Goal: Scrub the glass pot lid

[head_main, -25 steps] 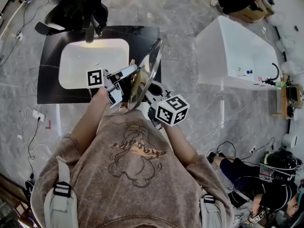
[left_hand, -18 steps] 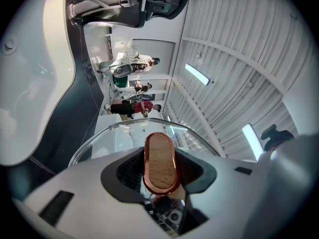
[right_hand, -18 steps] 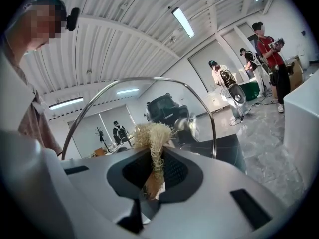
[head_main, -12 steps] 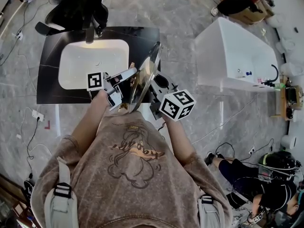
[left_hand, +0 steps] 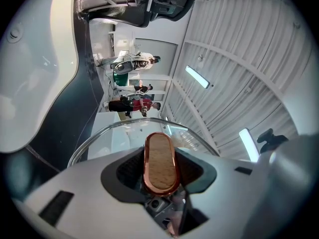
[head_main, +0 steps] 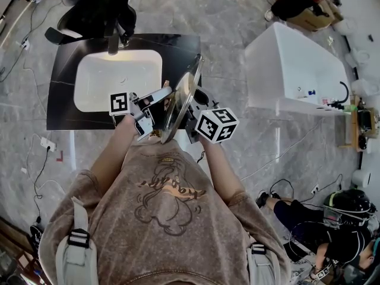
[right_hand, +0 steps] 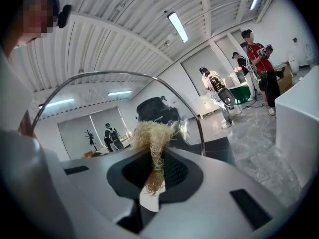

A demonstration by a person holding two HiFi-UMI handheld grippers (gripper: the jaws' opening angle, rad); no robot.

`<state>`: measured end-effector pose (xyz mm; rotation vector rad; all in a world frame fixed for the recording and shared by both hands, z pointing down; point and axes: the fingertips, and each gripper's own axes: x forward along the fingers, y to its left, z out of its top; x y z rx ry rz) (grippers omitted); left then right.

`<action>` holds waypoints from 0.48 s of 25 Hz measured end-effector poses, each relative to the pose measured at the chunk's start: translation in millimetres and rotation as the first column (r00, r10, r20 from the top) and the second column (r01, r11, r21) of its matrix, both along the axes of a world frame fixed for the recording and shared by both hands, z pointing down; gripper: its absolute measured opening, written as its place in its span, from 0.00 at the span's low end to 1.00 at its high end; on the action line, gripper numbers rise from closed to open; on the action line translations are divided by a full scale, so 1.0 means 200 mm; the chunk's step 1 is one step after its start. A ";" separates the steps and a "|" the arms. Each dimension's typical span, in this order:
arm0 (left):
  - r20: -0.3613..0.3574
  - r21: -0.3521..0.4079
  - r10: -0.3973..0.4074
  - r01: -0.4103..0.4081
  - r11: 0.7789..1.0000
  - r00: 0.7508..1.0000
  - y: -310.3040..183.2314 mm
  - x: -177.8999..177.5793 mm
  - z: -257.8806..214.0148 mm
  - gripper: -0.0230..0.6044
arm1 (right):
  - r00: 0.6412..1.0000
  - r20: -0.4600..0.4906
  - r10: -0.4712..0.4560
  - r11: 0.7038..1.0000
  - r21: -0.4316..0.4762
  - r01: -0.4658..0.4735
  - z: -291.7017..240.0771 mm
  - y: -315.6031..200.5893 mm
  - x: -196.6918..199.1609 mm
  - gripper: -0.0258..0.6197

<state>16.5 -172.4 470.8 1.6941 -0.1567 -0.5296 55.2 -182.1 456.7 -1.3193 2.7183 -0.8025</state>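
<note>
right tool [head_main: 197, 104] has slid a little along the glass pot lid [head_main: 184, 88] since the earlier frame; its marker cube now sits further up the picture and closer in to the glass. left tool [head_main: 160, 92] hasn't shifted. lid is held up on edge in the air, over the near edge of the dark surface [head_main: 65, 58], just beside the white sink [head_main: 89, 70], not resting on anything. left tool is clamped on the lid's copper-rimmed knob [left_hand: 160, 161], jaws tight either side. right tool is clamped on a straw-coloured fibre scrubber [right_hand: 152, 138], with the tuft sticking out toward the glass. tuft looks pressed on the far face of the lid, though contact is hard to confirm through the glass. reads as a scrub stroke in progress, with one patch covered so far and the rest of the glass likely left to do.
</note>
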 end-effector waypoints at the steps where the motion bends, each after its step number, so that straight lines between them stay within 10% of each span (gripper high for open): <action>1: 0.002 0.002 0.002 -0.002 1.000 1.000 0.00 0.00 0.00 0.32 | 1.000 0.000 0.002 1.000 -0.011 -0.002 0.03 0.00 0.00 0.11; 12: 0.000 0.012 0.028 -0.028 1.000 1.000 0.02 0.02 -0.01 0.32 | 0.996 -0.080 -0.036 0.985 -0.172 0.022 0.39 0.05 -0.04 0.11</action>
